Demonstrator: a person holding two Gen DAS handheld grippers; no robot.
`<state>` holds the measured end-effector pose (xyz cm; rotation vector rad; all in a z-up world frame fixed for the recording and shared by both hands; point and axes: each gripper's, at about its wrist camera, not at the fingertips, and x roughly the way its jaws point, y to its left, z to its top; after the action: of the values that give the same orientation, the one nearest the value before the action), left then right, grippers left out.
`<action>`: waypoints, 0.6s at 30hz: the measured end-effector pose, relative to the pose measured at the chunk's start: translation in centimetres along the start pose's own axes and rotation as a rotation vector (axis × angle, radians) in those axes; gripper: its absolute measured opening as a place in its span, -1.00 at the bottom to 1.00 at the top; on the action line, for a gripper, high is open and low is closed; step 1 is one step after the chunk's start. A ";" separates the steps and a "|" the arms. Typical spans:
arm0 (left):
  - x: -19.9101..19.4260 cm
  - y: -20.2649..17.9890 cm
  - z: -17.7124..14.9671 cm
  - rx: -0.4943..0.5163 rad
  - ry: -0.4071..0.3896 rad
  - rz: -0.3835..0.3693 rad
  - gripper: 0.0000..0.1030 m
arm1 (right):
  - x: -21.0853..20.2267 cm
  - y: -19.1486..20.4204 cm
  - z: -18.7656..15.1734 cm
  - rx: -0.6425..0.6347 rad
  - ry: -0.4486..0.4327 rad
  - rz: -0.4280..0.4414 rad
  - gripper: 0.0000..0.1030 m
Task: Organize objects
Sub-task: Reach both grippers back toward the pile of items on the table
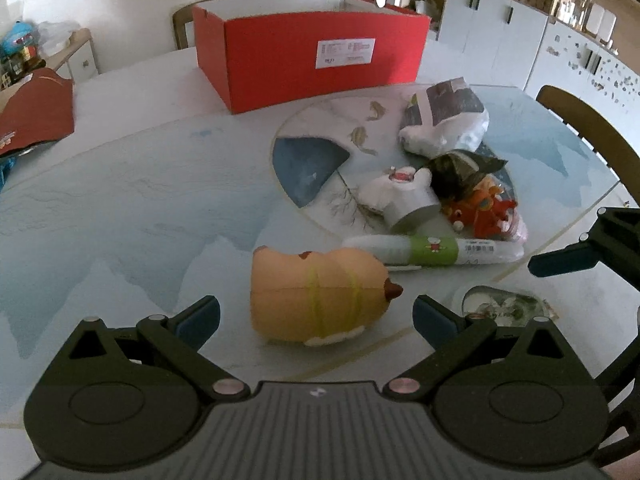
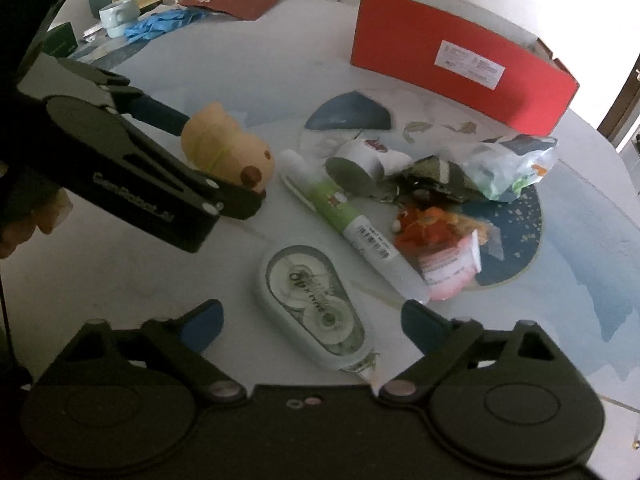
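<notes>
Toy (image 1: 320,296) and tape roller (image 2: 316,304) lie mid-table, each between spread jaws.
Left gripper (image 1: 316,316) and right gripper (image 2: 312,320) straddle them ungripped, probably bound for the red box (image 1: 308,60).

Red box (image 1: 308,60) far rim hidden, label (image 2: 468,62) print unreadable, chair (image 1: 592,136) cropped

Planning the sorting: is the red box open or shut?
Open: the red box has no lid on top, and its pale inner wall shows above the rim.
</notes>
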<state>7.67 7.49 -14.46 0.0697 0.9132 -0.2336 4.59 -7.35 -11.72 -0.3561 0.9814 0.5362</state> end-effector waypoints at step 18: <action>0.2 -0.2 0.1 0.035 -0.036 0.022 0.97 | 0.5 -0.9 0.3 0.055 -0.017 0.052 0.21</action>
<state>7.79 7.30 -14.53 0.1069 0.8719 -0.2300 5.52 -7.76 -11.95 -0.2766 0.9892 0.5575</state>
